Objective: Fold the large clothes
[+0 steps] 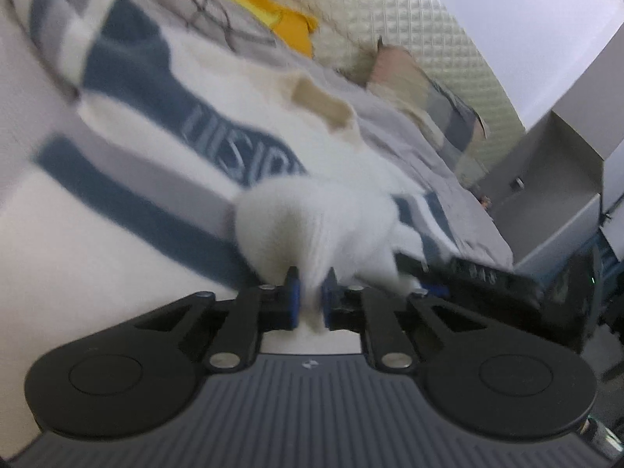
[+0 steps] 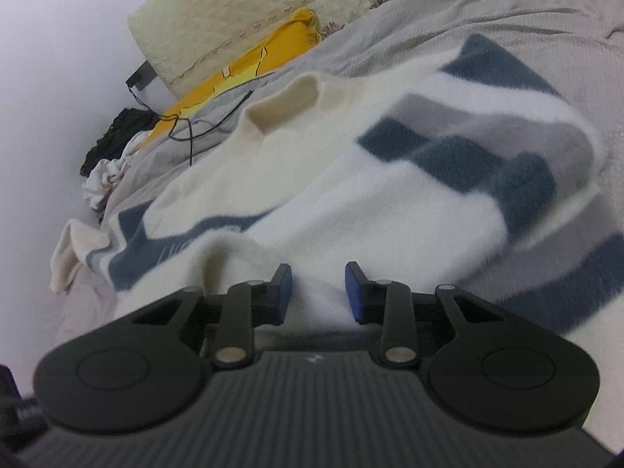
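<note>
My left hand-held gripper [image 1: 311, 296]: jaws narrow, pinched on a bunched white fold of the sweater [image 1: 163, 124]; the fabric balloons out just beyond the blue pads [image 1: 295, 298].

My right hand-held gripper [image 2: 318, 292]: jaws standing wide, white knit lying between the pads but not clamped. It shows in the left view as a dark body at the right, near the pinched fold.

Sweater: one, cream-white with navy and grey stripes and blurred lettering on a navy band. It lies spread on the bed [image 2: 487, 11], collar [image 2: 284, 105] toward the far side, one sleeve [image 2: 487, 148] folded across the body.

Bed cover: one, grey.
Yellow cloth [image 2: 249, 66]: one, far left in the right view.
Quilted cream pillow [image 2: 241, 11]: one, beyond the yellow cloth.
Black cord [image 2: 202, 124]: one, trailing over the cover near the collar.
Dark and white crumpled clothing [image 2: 113, 156]: one heap, at the bed's left edge.
</note>
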`<move>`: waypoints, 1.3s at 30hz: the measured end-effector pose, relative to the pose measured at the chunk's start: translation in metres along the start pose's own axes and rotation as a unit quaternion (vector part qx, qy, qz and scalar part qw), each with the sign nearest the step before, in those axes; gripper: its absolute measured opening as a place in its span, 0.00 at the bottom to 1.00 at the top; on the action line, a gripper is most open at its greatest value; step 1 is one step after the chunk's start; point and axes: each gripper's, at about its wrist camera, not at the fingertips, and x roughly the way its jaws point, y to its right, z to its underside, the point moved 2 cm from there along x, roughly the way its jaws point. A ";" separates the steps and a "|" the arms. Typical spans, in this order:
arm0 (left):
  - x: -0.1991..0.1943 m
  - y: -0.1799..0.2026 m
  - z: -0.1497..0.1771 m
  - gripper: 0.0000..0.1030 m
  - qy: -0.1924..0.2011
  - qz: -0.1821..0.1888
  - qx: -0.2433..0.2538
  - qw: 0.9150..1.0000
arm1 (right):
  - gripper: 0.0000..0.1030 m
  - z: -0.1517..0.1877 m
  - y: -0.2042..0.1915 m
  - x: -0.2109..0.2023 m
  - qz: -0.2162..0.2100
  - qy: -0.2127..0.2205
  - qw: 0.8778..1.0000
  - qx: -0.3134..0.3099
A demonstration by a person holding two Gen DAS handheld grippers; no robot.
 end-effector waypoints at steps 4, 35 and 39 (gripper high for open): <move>-0.028 -0.003 -0.015 0.08 0.039 -0.011 0.011 0.999 | 0.29 0.009 -0.007 -0.014 0.004 -0.006 1.000 -0.013; -0.071 0.007 -0.021 0.33 0.096 -0.062 0.086 0.990 | 0.31 0.028 -0.060 -0.036 0.010 0.029 0.996 -0.081; -0.047 -0.005 -0.016 0.33 0.049 -0.118 0.097 0.987 | 0.31 0.032 -0.060 -0.009 0.006 0.024 0.997 -0.077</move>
